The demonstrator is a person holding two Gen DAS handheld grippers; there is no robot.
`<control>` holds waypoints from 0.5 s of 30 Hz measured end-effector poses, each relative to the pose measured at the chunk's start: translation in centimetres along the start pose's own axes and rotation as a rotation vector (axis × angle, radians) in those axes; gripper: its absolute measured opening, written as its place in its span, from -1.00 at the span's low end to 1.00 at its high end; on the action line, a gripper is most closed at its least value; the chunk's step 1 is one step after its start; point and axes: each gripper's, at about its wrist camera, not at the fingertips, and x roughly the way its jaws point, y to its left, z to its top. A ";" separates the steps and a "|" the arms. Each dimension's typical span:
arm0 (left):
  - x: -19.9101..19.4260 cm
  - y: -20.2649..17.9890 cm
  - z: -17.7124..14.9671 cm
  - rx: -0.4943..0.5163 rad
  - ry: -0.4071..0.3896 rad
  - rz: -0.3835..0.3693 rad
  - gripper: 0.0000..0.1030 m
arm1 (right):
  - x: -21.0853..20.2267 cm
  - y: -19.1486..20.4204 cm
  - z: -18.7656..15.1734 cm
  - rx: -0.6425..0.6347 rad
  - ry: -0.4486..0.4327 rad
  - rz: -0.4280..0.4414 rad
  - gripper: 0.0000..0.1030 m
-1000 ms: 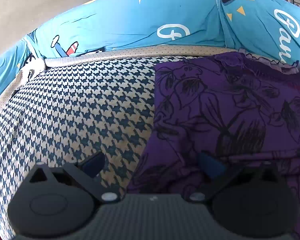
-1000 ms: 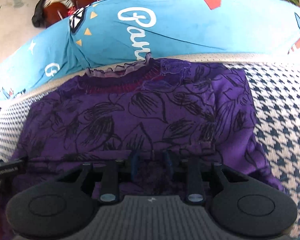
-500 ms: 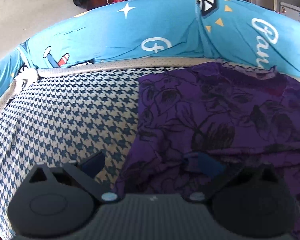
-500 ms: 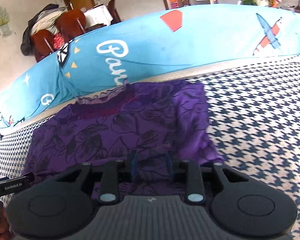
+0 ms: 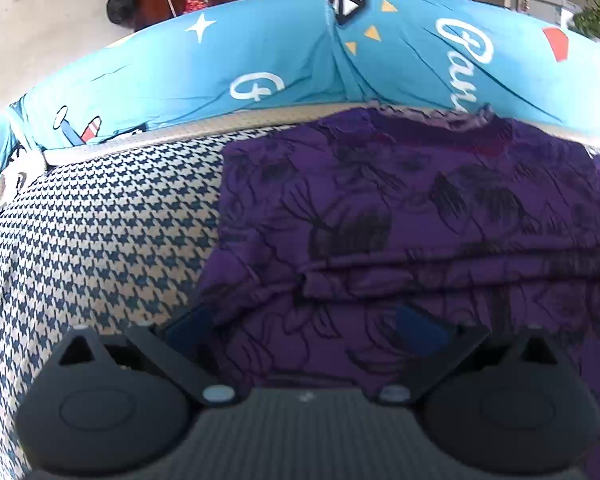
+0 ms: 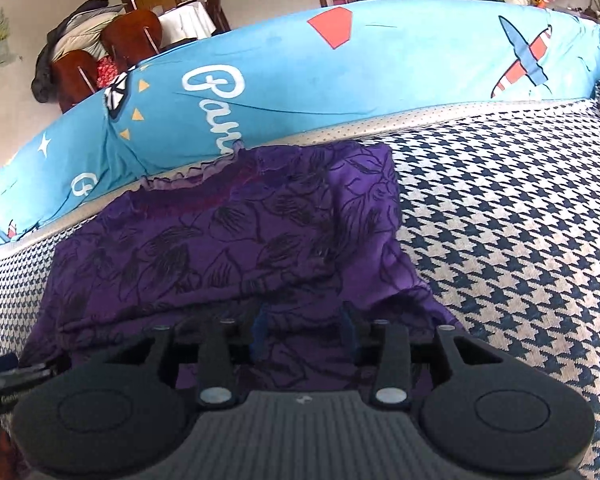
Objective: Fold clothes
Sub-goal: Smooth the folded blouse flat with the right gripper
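We had the purple garment (image 6: 228,240) lying on the houndstooth cushion (image 6: 500,208), near hem doubled over. Our right gripper (image 6: 304,330) had just been widening around that hem, releasing it; our left gripper (image 5: 300,326) stood apart, holding nothing.

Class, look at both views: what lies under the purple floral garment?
The purple floral garment lies on the navy-and-white houndstooth cover, which shows on both sides of it. What lies directly beneath the garment, or between its folded layers, is hidden.

bare houndstooth cover (image 6: 500,208) lies free either side of the purple garment (image 6: 228,248); blue bolster (image 6: 340,80) blocks behind
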 end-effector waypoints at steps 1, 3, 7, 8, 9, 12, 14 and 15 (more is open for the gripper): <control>-0.1 -0.1 -0.2 0.006 0.002 -0.004 1.00 | 0.1 -0.1 0.0 0.005 0.002 -0.006 -0.24; -0.3 -0.4 -0.5 0.014 0.002 -0.012 1.00 | 0.2 -0.3 0.1 0.012 0.004 -0.012 -0.24; -0.6 -0.6 -0.7 0.013 0.004 -0.020 1.00 | 0.2 -0.2 0.2 0.013 -0.002 -0.013 -0.23; -0.7 -0.6 -0.7 0.009 0.005 -0.024 1.00 | 0.3 -0.2 0.2 0.012 -0.003 -0.013 -0.23; -0.7 -0.6 -0.7 0.002 0.006 -0.028 1.00 | 0.3 -0.2 0.2 0.012 -0.005 -0.013 -0.22; -0.9 -0.6 -0.8 -0.017 0.012 -0.034 1.00 | 0.3 -0.1 0.3 0.010 -0.008 -0.015 -0.22; -1.0 -0.8 -0.9 -0.028 0.022 -0.040 1.00 | 0.4 -0.1 0.3 0.010 -0.010 -0.019 -0.22; -1.1 -0.9 -1.0 -0.035 0.026 -0.044 1.00 | 0.4 0.0 0.3 0.010 -0.010 -0.019 -0.22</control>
